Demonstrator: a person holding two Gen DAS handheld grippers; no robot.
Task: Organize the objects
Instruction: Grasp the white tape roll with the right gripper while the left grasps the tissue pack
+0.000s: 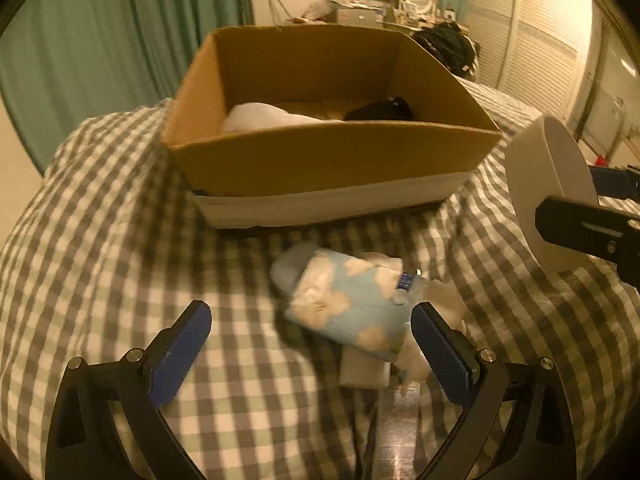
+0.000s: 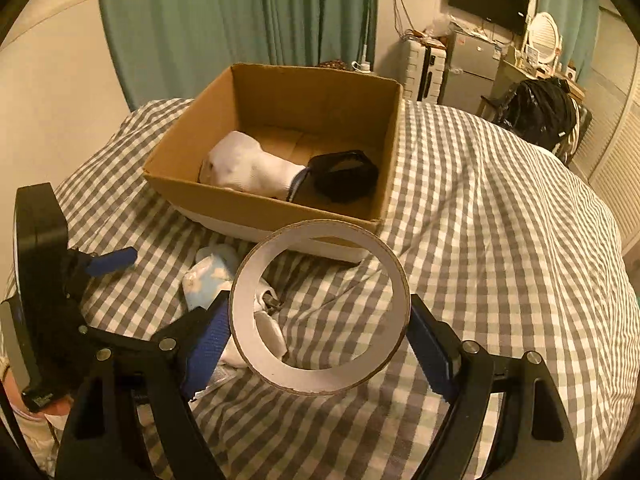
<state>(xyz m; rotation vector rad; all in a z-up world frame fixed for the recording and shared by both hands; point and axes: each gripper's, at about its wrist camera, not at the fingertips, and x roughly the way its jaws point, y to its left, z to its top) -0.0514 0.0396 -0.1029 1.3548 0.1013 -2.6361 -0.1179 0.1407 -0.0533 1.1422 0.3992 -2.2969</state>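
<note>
- Clamped across its outer rim in the right gripper [image 2: 320,336]: a white ring [image 2: 320,312], lifted clear of the bed [image 2: 500,240], likely bound for the box [image 2: 256,204].
- Wide and empty, left gripper [image 1: 312,344], angled down over a blue flowered sock [image 1: 352,300] lying just before the box.
- Already inside the box: white sock [image 2: 248,168], black item [image 2: 344,176].

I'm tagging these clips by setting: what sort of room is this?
Most likely a bedroom: a checked bed cover under the cardboard box, green curtains, and a vanity mirror at the back.

One box [image 2: 256,204], one white ring [image 2: 320,312], three socks.
</note>
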